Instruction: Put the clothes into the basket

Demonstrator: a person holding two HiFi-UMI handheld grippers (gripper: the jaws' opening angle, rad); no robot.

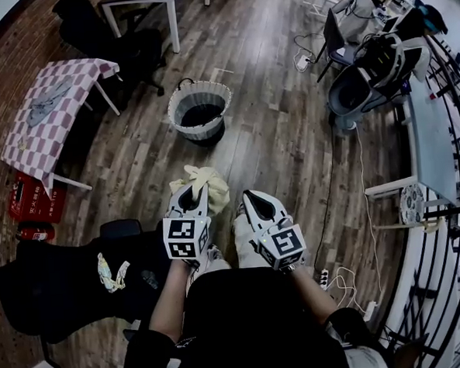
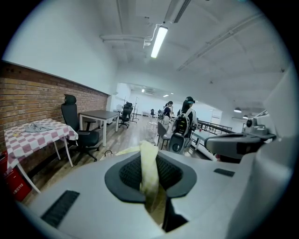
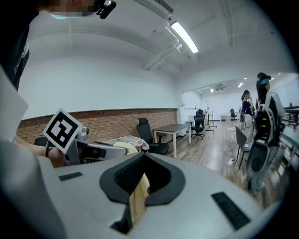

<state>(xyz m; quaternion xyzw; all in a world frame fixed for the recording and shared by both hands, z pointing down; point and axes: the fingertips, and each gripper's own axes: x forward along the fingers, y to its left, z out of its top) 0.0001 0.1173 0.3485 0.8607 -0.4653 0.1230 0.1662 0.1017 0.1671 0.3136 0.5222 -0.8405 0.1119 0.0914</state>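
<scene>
Head view: both tools are pointing forward over the wooden floor [image 1: 281,137], side by side. The left gripper [image 1: 192,194] is clamping a pale yellow cloth [image 1: 208,179], which is bunching above and just beyond its jaws. The right gripper [image 1: 256,205] is sitting just beside it. The basket [image 1: 181,122] (white rim, dark inside) is standing on the floor ahead, apart from the cloth. A grey garment [image 1: 48,101] is lying on the checked table [image 1: 33,148], nearer its left edge, well left of the basket.

Left gripper view: the jaws are pressing together on a fold of the yellow cloth [image 2: 149,170], which is rising up out of the dark pads [image 2: 175,175]. The checked table [image 2: 44,135] is showing at left, against the brick wall [image 2: 42,91].

Right gripper view: these jaws are also closing on a strip of the yellow cloth [image 3: 138,198], which is hanging down between the pads [image 3: 161,179]. The left gripper's marker cube [image 3: 62,129] is showing at left, with more of the cloth [image 3: 126,147] beside it.
</scene>
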